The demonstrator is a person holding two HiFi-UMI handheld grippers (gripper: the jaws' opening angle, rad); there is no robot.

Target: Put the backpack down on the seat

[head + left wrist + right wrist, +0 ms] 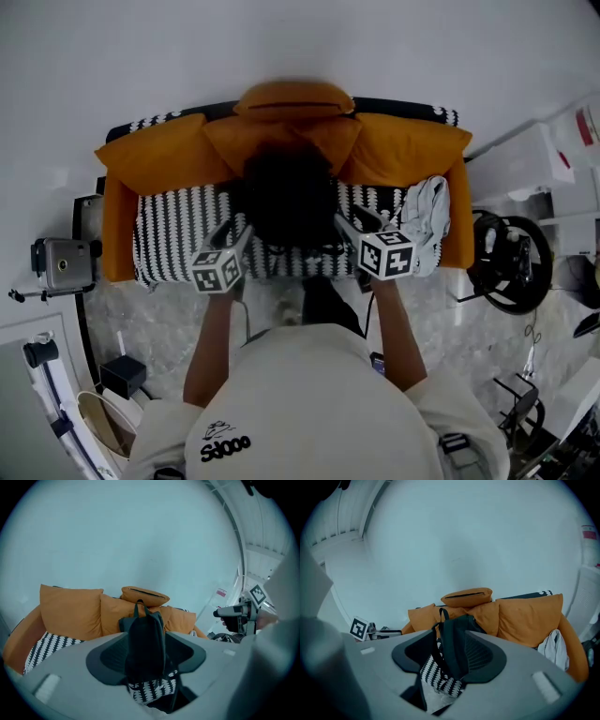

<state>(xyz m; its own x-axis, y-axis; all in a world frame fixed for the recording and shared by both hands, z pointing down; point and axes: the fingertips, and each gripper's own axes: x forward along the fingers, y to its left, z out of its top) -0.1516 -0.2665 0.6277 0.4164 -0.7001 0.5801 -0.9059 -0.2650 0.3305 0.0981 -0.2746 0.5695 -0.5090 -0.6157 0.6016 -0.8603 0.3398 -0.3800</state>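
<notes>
A black backpack (286,197) stands upright in the middle of the sofa's black-and-white patterned seat (178,225), leaning toward the orange back cushions. Its bottom is hidden. My left gripper (239,239) reaches in at its left side and my right gripper (345,228) at its right side. In the left gripper view the backpack (145,639) fills the gap between the spread jaws of the left gripper (146,660). In the right gripper view the backpack's side and a strap (457,639) lie between the parted jaws of the right gripper (452,660). I see no pad pressing on it.
Orange cushions (159,150) line the sofa's back, with a small orange pillow (293,98) on top. A white cloth (427,220) lies at the seat's right end. A camera on a stand (61,265) is at the left, black wheel-shaped gear (511,262) at the right.
</notes>
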